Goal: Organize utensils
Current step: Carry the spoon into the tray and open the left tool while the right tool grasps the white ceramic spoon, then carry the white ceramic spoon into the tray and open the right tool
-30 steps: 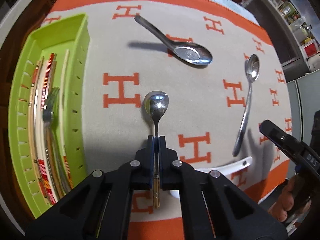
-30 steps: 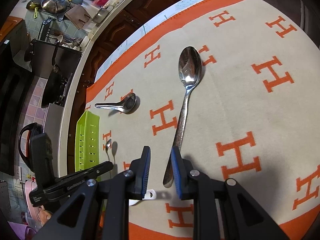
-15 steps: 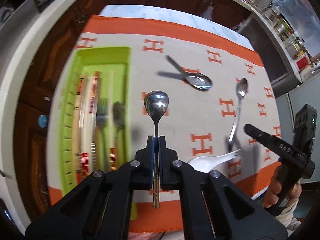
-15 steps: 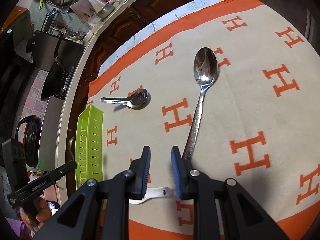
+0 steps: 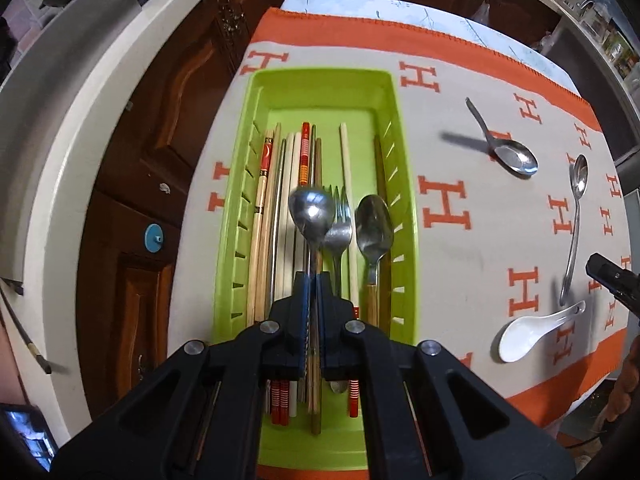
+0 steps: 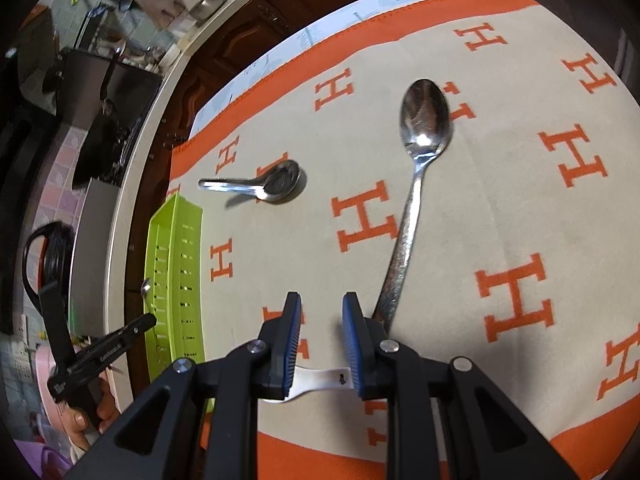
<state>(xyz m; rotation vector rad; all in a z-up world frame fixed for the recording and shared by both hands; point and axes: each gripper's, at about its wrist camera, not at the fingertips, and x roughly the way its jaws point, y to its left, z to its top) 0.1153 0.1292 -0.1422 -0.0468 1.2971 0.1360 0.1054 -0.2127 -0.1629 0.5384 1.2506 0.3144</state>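
One small spoon (image 5: 311,210), centre frame, is clamped by its handle in the left gripper (image 5: 312,292) above the green tray (image 5: 240,184) holding chopsticks (image 5: 262,200) and a fork (image 5: 339,232). The right gripper (image 6: 320,316), lower centre, stands parted over a white spoon (image 6: 320,380), gripping nothing.

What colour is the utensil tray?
Lime green tray, best seen in the left wrist view.
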